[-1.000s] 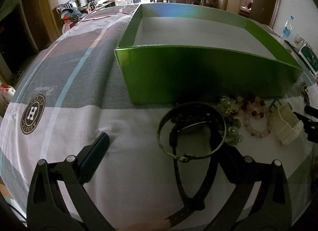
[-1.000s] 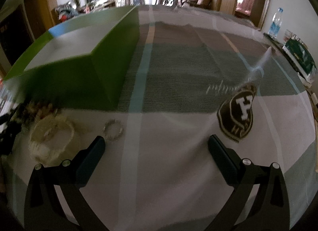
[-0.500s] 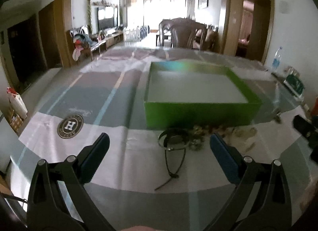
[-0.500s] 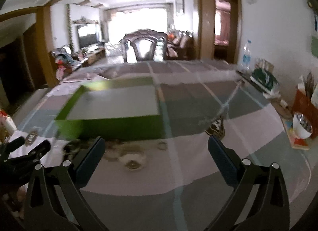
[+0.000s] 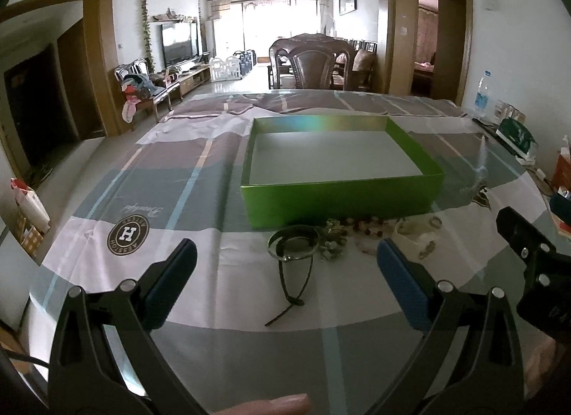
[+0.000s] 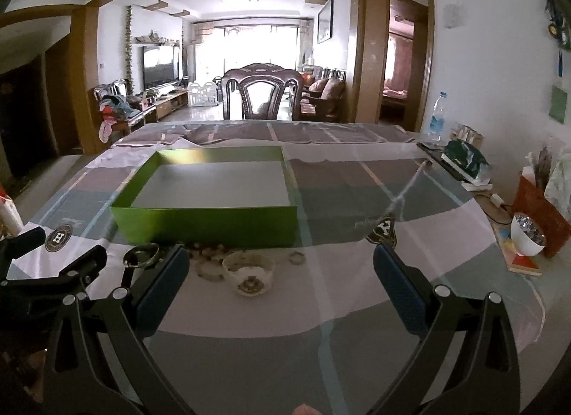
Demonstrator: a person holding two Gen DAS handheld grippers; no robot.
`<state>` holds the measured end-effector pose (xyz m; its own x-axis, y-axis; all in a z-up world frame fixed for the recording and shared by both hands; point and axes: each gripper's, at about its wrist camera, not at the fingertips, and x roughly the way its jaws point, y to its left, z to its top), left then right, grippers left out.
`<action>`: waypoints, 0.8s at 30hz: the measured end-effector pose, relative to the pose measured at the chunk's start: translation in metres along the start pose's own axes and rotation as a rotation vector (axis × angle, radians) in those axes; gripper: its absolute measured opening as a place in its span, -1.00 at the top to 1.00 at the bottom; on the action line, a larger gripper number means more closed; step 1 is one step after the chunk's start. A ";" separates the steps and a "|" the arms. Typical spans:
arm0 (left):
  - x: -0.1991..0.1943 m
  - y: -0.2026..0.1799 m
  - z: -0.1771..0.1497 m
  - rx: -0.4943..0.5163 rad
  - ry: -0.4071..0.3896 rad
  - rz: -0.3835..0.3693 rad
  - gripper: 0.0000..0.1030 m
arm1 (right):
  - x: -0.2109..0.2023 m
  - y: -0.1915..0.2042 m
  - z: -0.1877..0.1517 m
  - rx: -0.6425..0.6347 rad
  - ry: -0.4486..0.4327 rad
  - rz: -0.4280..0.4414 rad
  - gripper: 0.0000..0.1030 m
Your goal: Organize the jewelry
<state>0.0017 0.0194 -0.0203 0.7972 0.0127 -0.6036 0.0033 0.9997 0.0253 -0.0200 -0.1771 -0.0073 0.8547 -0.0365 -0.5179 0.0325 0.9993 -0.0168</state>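
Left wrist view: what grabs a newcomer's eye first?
The bright green box, open and with nothing inside, sits mid-table on the checked tablecloth. Along its near wall lies a row of jewelry: a metal bangle on a dark cord, beaded bracelets and a cream bracelet. Both hand-held grippers, left and right, hover open and hold nothing.

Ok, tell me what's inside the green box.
The green box shows only a bare pale floor; the strip just behind its near wall is hidden. The jewelry lies outside, in front.
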 end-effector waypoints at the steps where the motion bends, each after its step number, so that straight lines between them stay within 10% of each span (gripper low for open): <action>1: 0.000 0.000 0.000 0.002 0.001 0.001 -0.94 | -0.001 -0.001 0.000 0.004 0.001 0.005 -0.95; 24: -0.003 -0.005 -0.005 0.020 -0.004 -0.006 -0.94 | -0.004 -0.003 -0.002 0.016 -0.004 0.018 -0.95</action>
<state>-0.0037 0.0147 -0.0223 0.7998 0.0062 -0.6003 0.0202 0.9991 0.0373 -0.0244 -0.1804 -0.0071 0.8570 -0.0182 -0.5149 0.0249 0.9997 0.0061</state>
